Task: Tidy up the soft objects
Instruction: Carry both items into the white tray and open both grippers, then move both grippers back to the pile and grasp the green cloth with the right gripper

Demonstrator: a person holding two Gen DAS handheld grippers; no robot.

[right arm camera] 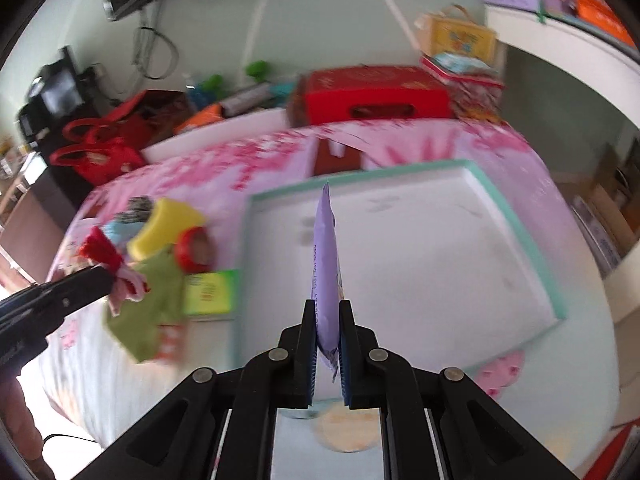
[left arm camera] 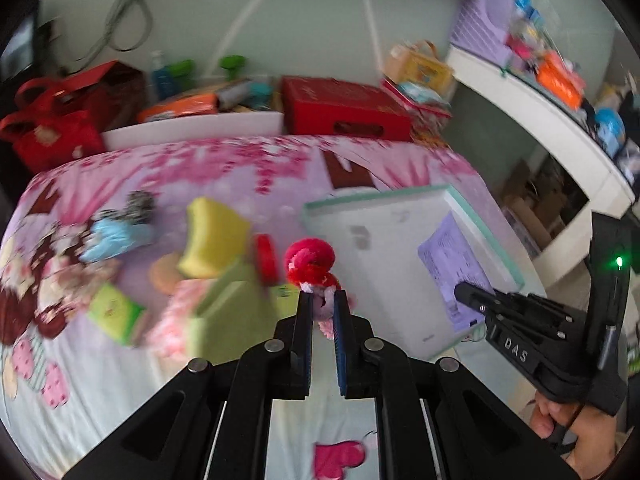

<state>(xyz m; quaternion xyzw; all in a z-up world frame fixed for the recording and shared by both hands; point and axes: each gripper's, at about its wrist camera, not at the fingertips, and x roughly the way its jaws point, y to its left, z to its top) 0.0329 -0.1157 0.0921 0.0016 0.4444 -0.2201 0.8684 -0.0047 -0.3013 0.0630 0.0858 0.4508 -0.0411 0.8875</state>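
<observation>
Red pom-pom toy (left arm camera: 310, 266) btwn left fingers (left arm camera: 303, 312), purple packet (right arm camera: 326, 272) btwn right fingers (right arm camera: 347, 320)

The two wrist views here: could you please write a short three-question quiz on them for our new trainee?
1. True or false: the left gripper is shut on a red and pink pompom.
2. What does the right gripper hold? A) a yellow sponge B) a purple packet C) a roll of red tape
3. Fill in: the purple packet is held above a white ____ with a green rim.

Key
1. True; the pompom sits between its fingers.
2. B; the yellow sponge and the red tape lie on the bed.
3. Tray.
</observation>
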